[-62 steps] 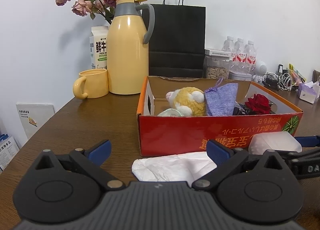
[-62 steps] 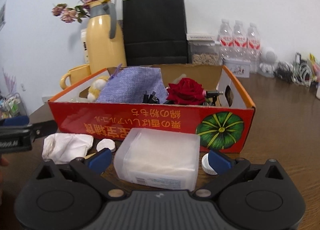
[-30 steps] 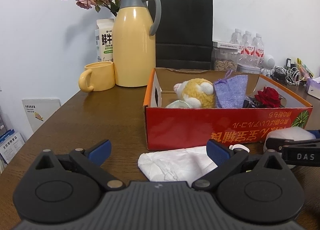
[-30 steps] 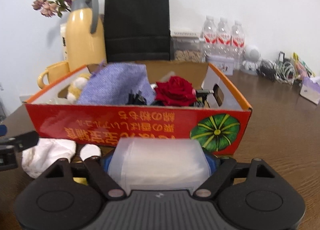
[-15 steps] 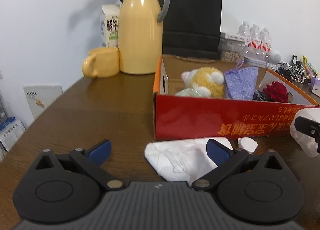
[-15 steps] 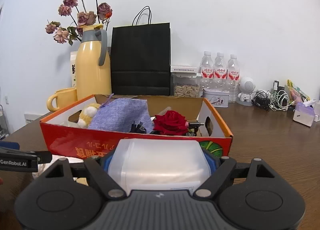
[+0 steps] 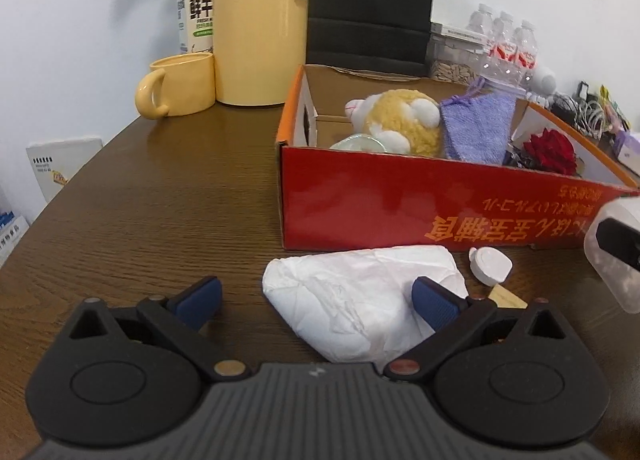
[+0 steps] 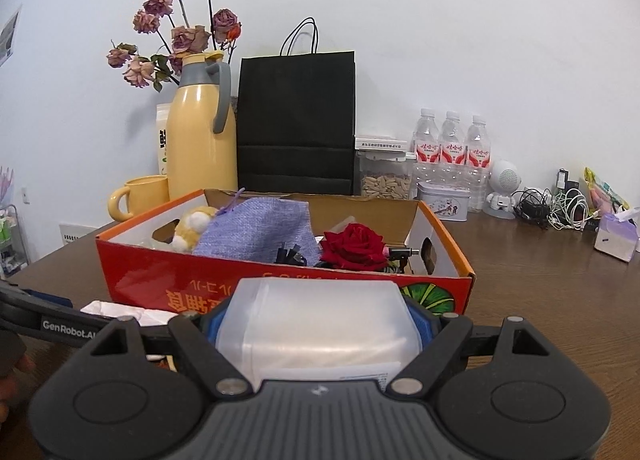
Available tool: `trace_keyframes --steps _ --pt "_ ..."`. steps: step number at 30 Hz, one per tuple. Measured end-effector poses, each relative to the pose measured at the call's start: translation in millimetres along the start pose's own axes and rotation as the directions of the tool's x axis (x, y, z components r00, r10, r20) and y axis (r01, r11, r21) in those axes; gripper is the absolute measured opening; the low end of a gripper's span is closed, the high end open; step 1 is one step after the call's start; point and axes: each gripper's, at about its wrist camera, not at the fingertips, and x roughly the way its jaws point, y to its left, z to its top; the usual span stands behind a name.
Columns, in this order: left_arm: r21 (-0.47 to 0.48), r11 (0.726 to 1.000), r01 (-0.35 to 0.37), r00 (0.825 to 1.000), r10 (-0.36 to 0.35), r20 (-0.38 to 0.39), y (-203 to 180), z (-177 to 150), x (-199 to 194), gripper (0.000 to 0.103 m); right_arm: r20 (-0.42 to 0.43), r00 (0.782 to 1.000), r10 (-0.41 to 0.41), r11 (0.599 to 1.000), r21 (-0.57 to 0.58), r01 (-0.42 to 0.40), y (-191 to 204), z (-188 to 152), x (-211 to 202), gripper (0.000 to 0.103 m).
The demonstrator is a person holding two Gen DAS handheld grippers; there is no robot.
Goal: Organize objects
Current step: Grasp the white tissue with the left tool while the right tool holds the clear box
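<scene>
The crumpled white tissue (image 7: 360, 292) lies on the tabletop (image 7: 160, 200) right between our left tool's (image 7: 316, 296) closing jaws — not yet pinched; our right tool (image 8: 320, 320) clasps the translucent plastic box (image 8: 316, 316) before the red carton (image 8: 200, 280).

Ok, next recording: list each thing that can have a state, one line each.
Left hand-held gripper: jaws closing, crumpled white paper between them, pads not yet pressing.
Right hand-held gripper: shut on the translucent plastic box.
Translucent plastic box: held off the table, before the carton.
Crumpled white paper: lying on the table.
Orange carton: open-topped, holding a plush toy, purple pouch and red rose.
White cap: loose on the table.
</scene>
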Motion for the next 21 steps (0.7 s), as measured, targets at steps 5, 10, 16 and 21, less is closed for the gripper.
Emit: trace_keyframes --steps 5,10,16,21 --pt "0.042 0.999 0.012 0.999 -0.014 0.034 -13.0 -4.1 -9.1 0.068 -0.002 1.0 0.003 1.0 0.0 -0.003 0.3 -0.1 0.6 0.081" --pt "0.057 0.998 0.008 0.999 -0.011 0.049 -17.2 -6.5 -14.1 0.062 -0.005 1.0 0.006 1.0 -0.003 -0.006 1.0 0.3 0.8 0.081" --pt "0.103 0.994 -0.025 0.997 0.018 0.068 -27.8 -10.9 -21.7 0.053 -0.002 1.0 0.009 1.0 -0.005 -0.009 1.0 0.0 -0.1 0.081" --pt "0.042 0.999 -0.009 0.993 0.003 0.122 -19.4 -15.3 -34.8 0.011 0.005 1.0 0.015 1.0 -0.006 -0.015 0.6 -0.8 -2.9 0.081"
